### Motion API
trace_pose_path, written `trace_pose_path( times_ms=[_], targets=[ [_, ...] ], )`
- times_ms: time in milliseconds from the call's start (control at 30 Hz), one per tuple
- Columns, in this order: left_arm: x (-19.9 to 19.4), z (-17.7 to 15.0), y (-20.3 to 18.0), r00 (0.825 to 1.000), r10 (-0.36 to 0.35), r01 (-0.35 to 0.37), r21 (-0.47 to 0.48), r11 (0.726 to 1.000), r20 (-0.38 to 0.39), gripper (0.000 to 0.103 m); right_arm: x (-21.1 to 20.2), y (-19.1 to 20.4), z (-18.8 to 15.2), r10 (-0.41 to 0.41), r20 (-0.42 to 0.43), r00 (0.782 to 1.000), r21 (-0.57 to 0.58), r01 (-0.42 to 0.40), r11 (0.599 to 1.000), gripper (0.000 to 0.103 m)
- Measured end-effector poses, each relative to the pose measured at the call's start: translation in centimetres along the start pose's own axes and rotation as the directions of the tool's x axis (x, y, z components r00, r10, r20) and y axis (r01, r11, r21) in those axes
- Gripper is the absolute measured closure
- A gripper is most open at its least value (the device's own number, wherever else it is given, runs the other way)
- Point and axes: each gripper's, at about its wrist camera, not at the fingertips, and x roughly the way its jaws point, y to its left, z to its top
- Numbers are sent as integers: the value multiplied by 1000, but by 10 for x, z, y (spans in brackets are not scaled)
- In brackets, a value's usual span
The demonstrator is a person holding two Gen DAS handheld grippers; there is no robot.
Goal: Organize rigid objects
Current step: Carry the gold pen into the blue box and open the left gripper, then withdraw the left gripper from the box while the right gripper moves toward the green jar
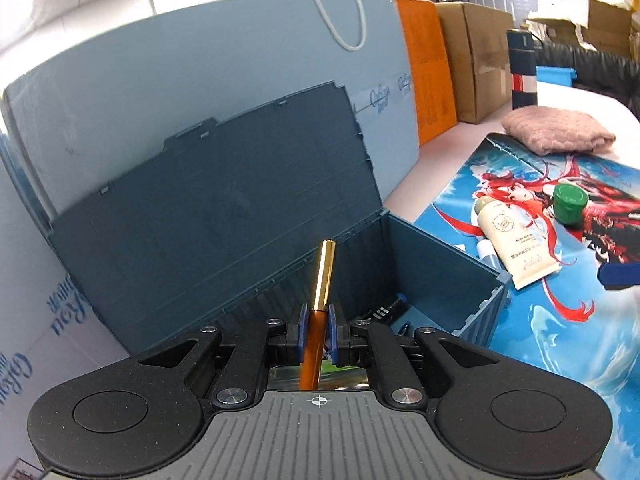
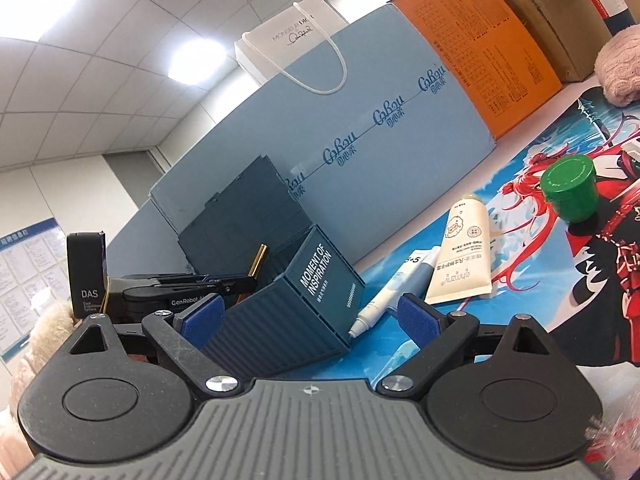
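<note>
Jaws of the left gripper [image 1: 318, 338] pinched tight on an amber tube with a gold cap [image 1: 323, 280], cap end pointing up and forward, poised over the open dark-blue storage box [image 1: 440, 256]. Box lid [image 1: 216, 216] stands raised behind, leaning toward the pale blue carton [image 1: 200, 80]. A dark item or two lies on the box floor; too small to identify. Right gripper [image 2: 314, 318] spread wide and empty, pads either side of the box's near corner without touching, as far as can be told. Step in hand, by my reading: dropping the tube into the box. Next move calls for lowering past the rim, then releasing. Remaining on the printed blue mat [image 2: 520, 312] right of the box: cream tube [image 2: 460, 252], slim white tube [image 2: 394, 292] just beside it, green-capped jar [image 2: 570, 188] farther right. Pink folded cloth [image 1: 556, 130] at the far edge. Orange box [image 2: 492, 52], brown cartons, white paper bag [image 2: 288, 40] along the far side; office ceiling panels and lights above.
</note>
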Motion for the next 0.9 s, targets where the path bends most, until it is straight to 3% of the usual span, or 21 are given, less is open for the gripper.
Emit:
trace_pose_path(
  times_ms=[200, 500, 900],
  targets=[
    [5, -1, 15, 999, -50, 47, -135, 990, -19, 88, 2, -1, -1, -5, -8, 1000, 10, 5, 1000, 9],
    [7, -5, 25, 998, -56, 51, -211, 976, -16, 88, 1, -1, -1, -3, -16, 1000, 14, 3, 1000, 8],
    [-26, -6, 27, 994, -53, 83, -350, 933, 94, 85, 3, -2, -3, -9, -8, 1000, 15, 10, 1000, 6]
  ],
)
